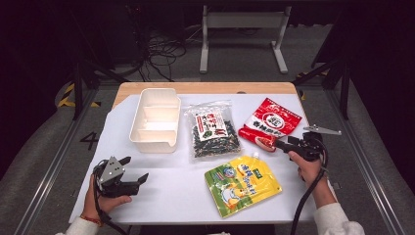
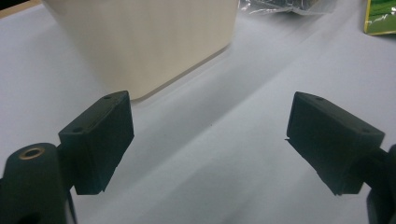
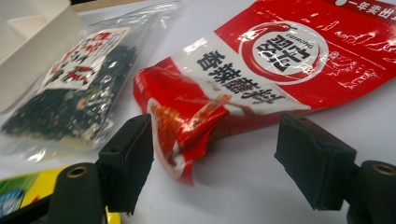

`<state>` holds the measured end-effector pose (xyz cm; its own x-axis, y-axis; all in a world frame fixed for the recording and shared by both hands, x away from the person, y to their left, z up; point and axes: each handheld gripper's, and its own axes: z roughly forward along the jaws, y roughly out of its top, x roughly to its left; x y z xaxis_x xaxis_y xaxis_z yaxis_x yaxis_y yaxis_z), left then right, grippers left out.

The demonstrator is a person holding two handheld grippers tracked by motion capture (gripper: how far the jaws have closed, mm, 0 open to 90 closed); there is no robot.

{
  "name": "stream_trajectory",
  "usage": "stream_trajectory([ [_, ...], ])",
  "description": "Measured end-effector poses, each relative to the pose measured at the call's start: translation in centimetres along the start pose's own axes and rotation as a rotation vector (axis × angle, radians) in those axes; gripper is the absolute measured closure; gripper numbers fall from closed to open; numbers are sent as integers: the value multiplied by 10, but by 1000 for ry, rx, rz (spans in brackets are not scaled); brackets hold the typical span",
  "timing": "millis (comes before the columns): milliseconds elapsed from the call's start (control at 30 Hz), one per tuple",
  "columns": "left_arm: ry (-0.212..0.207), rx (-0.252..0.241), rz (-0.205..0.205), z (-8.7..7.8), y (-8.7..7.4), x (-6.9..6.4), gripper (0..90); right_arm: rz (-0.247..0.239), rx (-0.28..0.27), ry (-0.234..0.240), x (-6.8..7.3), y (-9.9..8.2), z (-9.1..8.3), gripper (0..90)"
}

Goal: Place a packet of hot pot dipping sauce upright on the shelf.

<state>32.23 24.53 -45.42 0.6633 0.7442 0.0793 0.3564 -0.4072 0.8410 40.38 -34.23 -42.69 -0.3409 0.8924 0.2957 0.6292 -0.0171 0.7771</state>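
Red pouch (image 3: 261,70) lies flat on the surface (image 1: 166,191) right of the seaweed bag (image 1: 213,129), its near corner between the right gripper's (image 3: 215,158) spread fingers, likely for pickup; left gripper (image 2: 210,140) idle, fingers apart.

red pouch (image 3: 280,60): glossy crinkled film, I see glare on its folds
seaweed bag (image 1: 213,129): clear shiny plastic
yellow-green pouch (image 1: 242,183): smooth glossy film
white container (image 1: 154,120): smooth matt plastic
table cover (image 1: 171,196): matt white sheet; wood edge behind
right gripper (image 3: 215,154) pads (image 3: 133,158): matt black, I judge rubbery
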Motion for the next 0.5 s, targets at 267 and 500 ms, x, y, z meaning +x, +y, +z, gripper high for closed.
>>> stream_trajectory([
  [267, -24, -4, 30, 3, 6, -10, 156, 125, 71, -49, 1, 7, 32, 241],
  [500, -50, 9, 50, 9, 8, -14, 156, 174, 70, -30, -3, 6, 48, 321],
])
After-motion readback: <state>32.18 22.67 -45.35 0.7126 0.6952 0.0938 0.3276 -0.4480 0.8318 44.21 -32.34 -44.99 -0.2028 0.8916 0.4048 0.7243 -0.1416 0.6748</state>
